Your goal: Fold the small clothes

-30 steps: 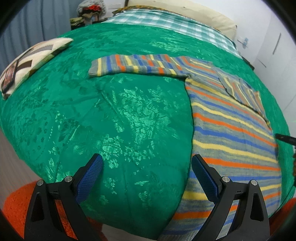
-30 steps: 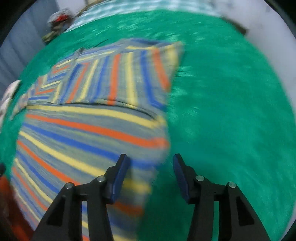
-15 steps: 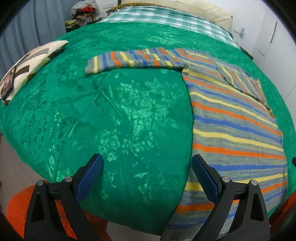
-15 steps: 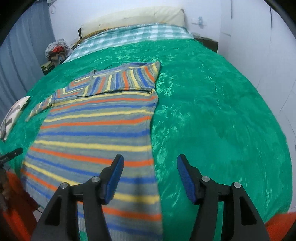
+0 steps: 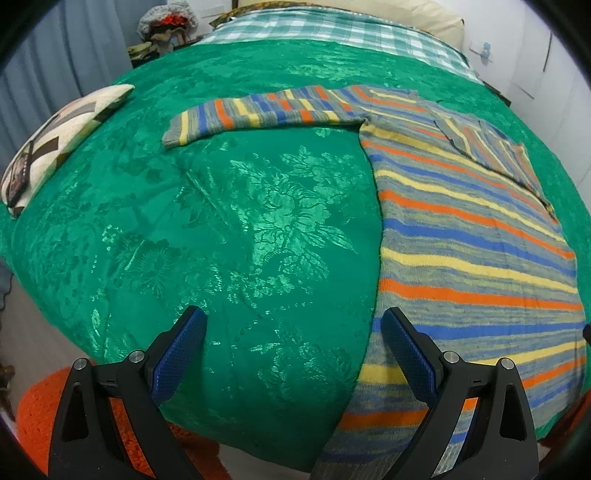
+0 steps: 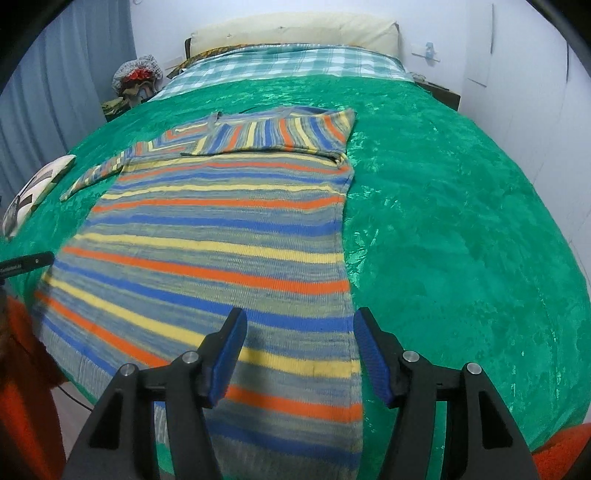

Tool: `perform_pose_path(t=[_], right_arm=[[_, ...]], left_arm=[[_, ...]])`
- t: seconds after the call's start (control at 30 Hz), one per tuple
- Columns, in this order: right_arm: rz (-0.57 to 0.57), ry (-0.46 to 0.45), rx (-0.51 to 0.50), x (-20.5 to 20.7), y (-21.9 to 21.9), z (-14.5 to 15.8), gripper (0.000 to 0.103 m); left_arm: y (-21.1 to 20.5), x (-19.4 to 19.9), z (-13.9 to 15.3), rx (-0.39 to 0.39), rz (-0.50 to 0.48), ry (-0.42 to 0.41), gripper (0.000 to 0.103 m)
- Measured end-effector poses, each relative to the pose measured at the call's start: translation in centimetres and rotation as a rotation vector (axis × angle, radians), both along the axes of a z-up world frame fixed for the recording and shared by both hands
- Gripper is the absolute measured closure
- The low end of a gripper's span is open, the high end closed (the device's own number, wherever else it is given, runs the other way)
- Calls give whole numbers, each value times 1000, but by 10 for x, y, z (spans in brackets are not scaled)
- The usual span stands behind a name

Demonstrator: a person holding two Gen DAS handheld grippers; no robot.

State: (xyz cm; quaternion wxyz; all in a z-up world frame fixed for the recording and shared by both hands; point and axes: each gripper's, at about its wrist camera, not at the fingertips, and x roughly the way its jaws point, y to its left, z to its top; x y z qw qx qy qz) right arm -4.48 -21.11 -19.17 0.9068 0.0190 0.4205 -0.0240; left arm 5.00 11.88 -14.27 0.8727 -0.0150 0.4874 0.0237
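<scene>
Nearest me, my left gripper [image 5: 291,347] hangs with its jaws spread wide over bare green bedspread [image 5: 229,229], nothing between the blue pads, its right finger just over the left edge of the striped sweater [image 5: 476,266]. My right gripper [image 6: 300,349] has just been opening; its jaws now stand apart above the sweater's [image 6: 221,240] right hem corner without pinching it, the cloth lying flat under the gap. The sweater is spread face down across the bedspread [image 6: 461,229], hem draped over the near edge of the bed. Its right sleeve [image 6: 273,134] is folded in across the shoulders, while the left sleeve [image 5: 258,112] lies stretched straight out. Further off, a patterned cushion [image 5: 55,140] sits at the left edge, and beyond it a checked sheet [image 6: 288,64] and a cream pillow [image 6: 295,31].
</scene>
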Motion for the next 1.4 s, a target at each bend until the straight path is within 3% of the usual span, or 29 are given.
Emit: perform_pose_path(t=[0.53, 0.6, 0.67, 0.8, 0.9, 0.97, 1.03, 1.1, 1.13, 1.17, 1.2, 1.27, 1.4], right_arm=[[11, -11, -13, -5, 3, 1, 43], [15, -10, -13, -5, 4, 1, 43], [19, -11, -17, -5, 5, 2, 43], [27, -16, -19, -4, 7, 3, 43], [37, -17, -21, -1, 9, 4, 43], [42, -15, -24, 0, 10, 2, 43], [44, -5, -20, 1, 11, -1, 43], [44, 12, -18, 3, 11, -5, 43], [45, 19, -18, 3, 11, -7, 43], [46, 24, -15, 3, 10, -8, 43], [47, 26, -12, 3, 10, -8, 43], [46, 21, -2, 2, 9, -7, 43], [41, -5, 34, 0, 4, 0, 43]], left_arm=[[-2, 0, 0, 27, -7, 3, 6], [5, 6, 0, -39, -16, 40, 6], [29, 24, 8, -183, -3, 62, 6], [101, 77, 30, -344, 142, 1, 5], [159, 132, 27, -378, 295, -5, 5], [178, 166, 12, -419, 323, 52, 6], [184, 190, -3, -411, 336, 103, 8], [181, 207, -14, -366, 350, 130, 33], [177, 212, -12, -334, 345, 129, 81], [171, 218, -9, -310, 324, 134, 99], [161, 224, 0, -290, 300, 126, 101], [125, 231, 38, -174, 219, 39, 101], [28, 242, 114, -131, -20, -96, 101]])
